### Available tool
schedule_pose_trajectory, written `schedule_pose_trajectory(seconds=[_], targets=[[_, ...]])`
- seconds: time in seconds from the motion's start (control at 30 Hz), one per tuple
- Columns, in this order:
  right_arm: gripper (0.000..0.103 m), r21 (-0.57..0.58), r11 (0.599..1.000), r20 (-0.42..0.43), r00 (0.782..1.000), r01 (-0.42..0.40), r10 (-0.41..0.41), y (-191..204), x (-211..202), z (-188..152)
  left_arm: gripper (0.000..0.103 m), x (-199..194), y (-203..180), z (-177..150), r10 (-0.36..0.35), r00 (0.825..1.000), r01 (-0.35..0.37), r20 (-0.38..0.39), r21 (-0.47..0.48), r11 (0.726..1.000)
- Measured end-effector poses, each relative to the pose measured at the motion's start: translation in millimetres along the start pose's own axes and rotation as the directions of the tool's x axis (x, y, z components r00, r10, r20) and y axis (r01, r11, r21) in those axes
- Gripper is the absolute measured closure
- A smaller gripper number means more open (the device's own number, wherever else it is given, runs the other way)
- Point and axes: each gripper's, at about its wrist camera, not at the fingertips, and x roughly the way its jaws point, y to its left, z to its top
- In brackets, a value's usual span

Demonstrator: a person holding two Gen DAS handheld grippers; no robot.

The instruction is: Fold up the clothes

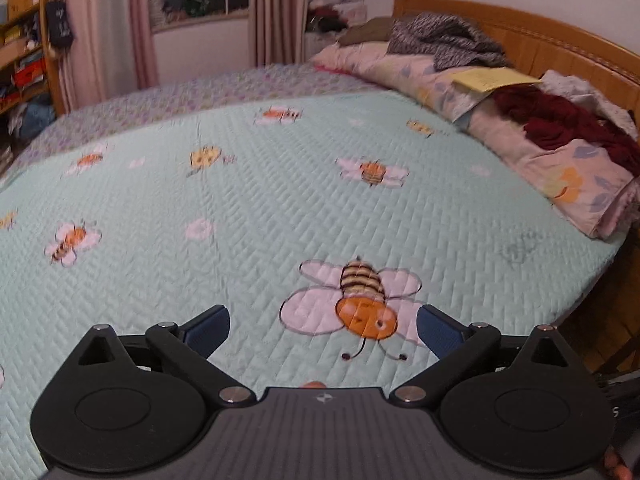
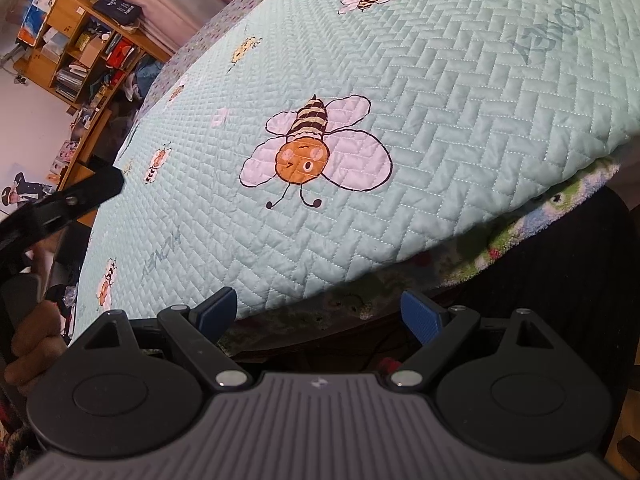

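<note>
— Two claws, both spread wide with nothing between their blue pads. What is the biggest thing in front of them?

— The bed (image 1: 580, 280), covered by a mint quilted bedspread (image 1: 248, 208) printed with bees. It fills nearly everything ahead of the left claw (image 1: 323, 330), and in the right wrist view the same bedspread (image 2: 440, 120) lies ahead of and above the right claw (image 2: 317, 314), its near edge just past the fingertips.

— Where are the clothes?

— Far ahead and to the right of the left claw, along the wooden headboard (image 1: 560, 52). A folded floral duvet (image 1: 500, 132) runs there, and on it lie a grey knitted garment (image 1: 448, 40), a dark red garment (image 1: 560, 120) and a pale one (image 1: 580, 88) nearest the headboard. All are well apart from the claw.

— Anything closer?

— A large bee print (image 1: 356, 300) sits just ahead of the left claw, between its pads. The right claw has the same bee (image 2: 312, 148) ahead of it, slightly left of centre.

— And smaller things?

— A yellow sheet of paper (image 1: 492, 78) rests on the duvet between the grey and red garments. In the right wrist view, the other claw's black finger (image 2: 80, 196) shows at far left, with a hand (image 2: 36, 344) gripping its handle below, and a cluttered wooden shelf (image 2: 80, 48) far ahead left.
</note>
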Motion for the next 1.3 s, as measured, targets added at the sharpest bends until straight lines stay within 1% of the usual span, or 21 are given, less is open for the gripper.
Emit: schedule_pose_trajectory(seconds=[0.2,0.5,0.77,1.1,1.17,1.3], targets=[[0.014,0.002,1.0,-0.003,1.0,-0.003,0.003,0.1,0.8,-0.5,0.003,8.4,7.6,-0.3,0.02,0.999,-0.022,-0.044,-0.027,0.999],[0.014,0.009,1.0,-0.013,1.0,0.003,-0.003,-0.7,2.7,0.6,0.002,24.1,18.0,-2.9,0.001,0.991,-0.011,-0.135,-0.072,0.997],[0.014,0.002,1.0,-0.025,1.0,0.01,-0.01,0.2,5.7,1.8,0.002,25.1,20.5,-3.8,0.014,0.991,-0.024,-0.135,-0.077,0.997],[0.014,-0.001,1.0,-0.027,1.0,0.012,-0.012,0.9,6.7,2.2,0.001,32.9,25.5,-3.4,0.006,0.984,-0.024,-0.177,-0.102,0.994],[0.014,-0.003,1.0,-0.028,1.0,0.013,-0.013,1.1,6.9,2.3,0.002,32.7,25.6,-3.6,0.02,0.985,-0.038,-0.174,-0.102,0.994],[0.014,-0.006,1.0,-0.03,0.999,0.015,-0.015,1.9,7.3,2.6,0.002,32.6,27.1,-3.1,0.027,0.984,-0.047,-0.174,-0.107,0.993]])
